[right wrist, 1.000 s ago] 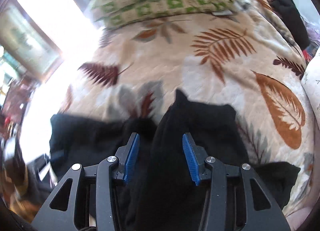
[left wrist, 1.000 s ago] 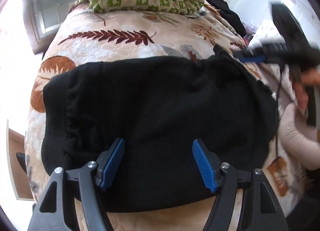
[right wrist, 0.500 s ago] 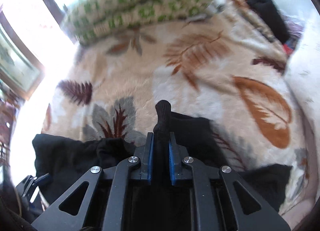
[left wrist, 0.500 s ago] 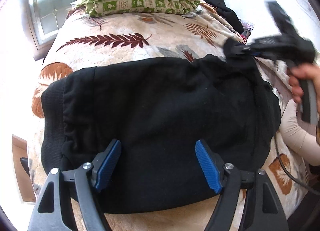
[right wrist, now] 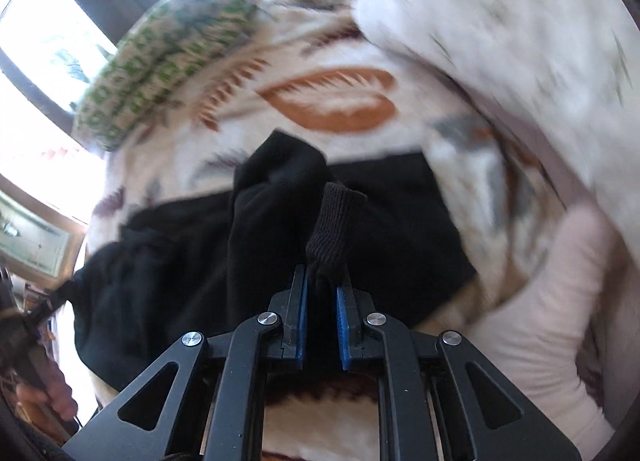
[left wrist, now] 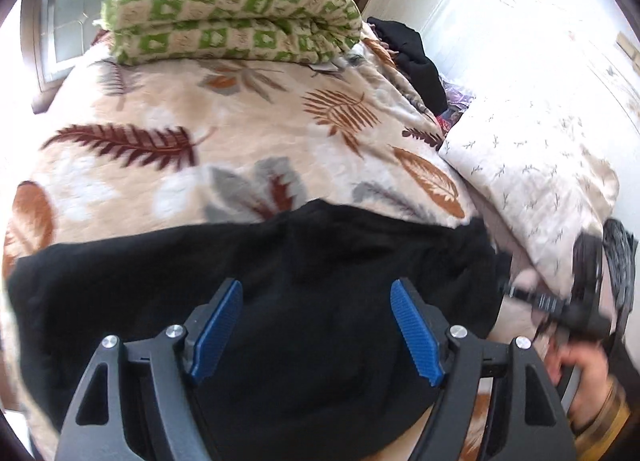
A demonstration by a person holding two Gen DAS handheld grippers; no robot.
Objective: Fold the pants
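Note:
Black pants (left wrist: 280,281) lie folded in a wide band across the near part of the leaf-print bedspread (left wrist: 224,141). My left gripper (left wrist: 316,325) is open and empty, just above the middle of the pants. My right gripper (right wrist: 321,293) is shut on a ribbed black cuff (right wrist: 334,229) of the pants (right wrist: 200,245) and holds it raised above the bunched fabric. The right gripper also shows in the left wrist view (left wrist: 560,309) at the right end of the pants, blurred.
A folded green-and-cream blanket (left wrist: 232,21) lies at the far end of the bed. A white patterned pillow (left wrist: 532,157) is at the right. A dark garment (left wrist: 416,57) lies at the far right edge. A window is at the far left.
My right gripper shut on the cuff and has pulled it toward the near right side of the bed. My left gripper has swung right and stays open above the pants.

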